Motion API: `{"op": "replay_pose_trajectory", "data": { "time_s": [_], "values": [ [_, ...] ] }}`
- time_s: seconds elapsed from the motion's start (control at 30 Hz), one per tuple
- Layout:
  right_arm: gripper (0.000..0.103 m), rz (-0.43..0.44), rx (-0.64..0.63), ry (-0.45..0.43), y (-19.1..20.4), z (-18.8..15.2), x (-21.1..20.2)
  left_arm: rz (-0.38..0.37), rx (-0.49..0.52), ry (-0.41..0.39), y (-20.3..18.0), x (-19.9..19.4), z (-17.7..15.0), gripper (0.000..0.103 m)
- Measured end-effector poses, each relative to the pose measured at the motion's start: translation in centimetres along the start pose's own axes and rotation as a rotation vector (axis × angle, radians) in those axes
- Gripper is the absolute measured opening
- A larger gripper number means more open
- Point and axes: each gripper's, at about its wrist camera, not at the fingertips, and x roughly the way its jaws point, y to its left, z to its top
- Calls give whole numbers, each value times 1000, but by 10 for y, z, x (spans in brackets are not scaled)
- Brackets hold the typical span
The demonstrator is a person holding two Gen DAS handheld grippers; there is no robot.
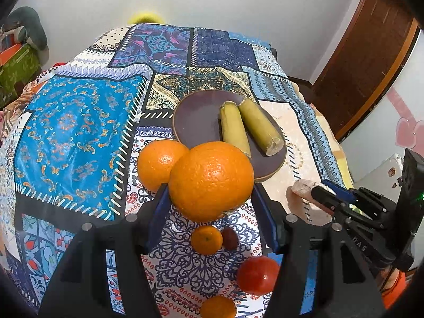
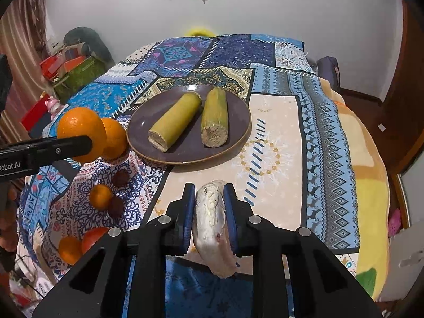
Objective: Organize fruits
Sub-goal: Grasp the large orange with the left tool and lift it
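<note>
Orange and dimpled, a large orange [image 1: 211, 181] sits clamped between the blue-padded fingers of the left gripper [image 1: 210, 194], raised off the cloth just short of the plate's near rim, with the black arms of the tool reaching level over the table. A second orange [image 1: 159, 164] lies on the cloth just behind and to its left, against the edge of the purple plate [image 1: 197, 122]. The right gripper [image 2: 209, 206] is held lower and to the right, its jaws closed on a pale, pinkish-white peeled piece of fruit [image 2: 212, 228] whose surface looks fibrous and matte; its lower end hangs down between the fingers. On the glossy round plate lie two short lengths of yellow-green sugarcane [image 2: 176, 122], cylindrical with rough, pithy cut ends, lying side by side and angled apart toward the near edge. Nearer the left gripper's base are a small tangerine [image 1: 206, 239], a dark reddish-brown small fruit [image 1: 230, 238] touching it, a smooth red tomato [image 1: 257, 275] and another tangerine [image 1: 218, 307]. Everything rests on a shiny patchwork tablecloth [image 1: 71, 137] in blues, creams and teal with paisley and lace-like prints. Behind is a plain white wall [image 2: 265, 8] with a dark device and cables mounted high, a brown wooden door [image 1: 371, 53] to the right, and cluttered boxes [image 2: 71, 71] to the left.
</note>
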Motion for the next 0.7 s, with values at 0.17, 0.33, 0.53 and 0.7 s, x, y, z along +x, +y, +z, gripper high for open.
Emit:
{"op": "replay_pose_trajectory", "data": {
  "time_s": [0.17, 0.33, 0.53, 0.7],
  "values": [
    [20, 7, 16, -28, -7, 7, -12, -4, 9, -15, -1, -5, 2, 61],
    [20, -2, 4, -73, -8, 22, -26, -9, 10, -33, -2, -9, 9, 61],
    [20, -2, -21, -125, -2, 46, -29, -3, 8, -52, 1, -7, 29, 61],
    [20, 10, -39, -150, 5, 64, -22, -2, 16, -60, 3, 1, 46, 61]
  ]
}}
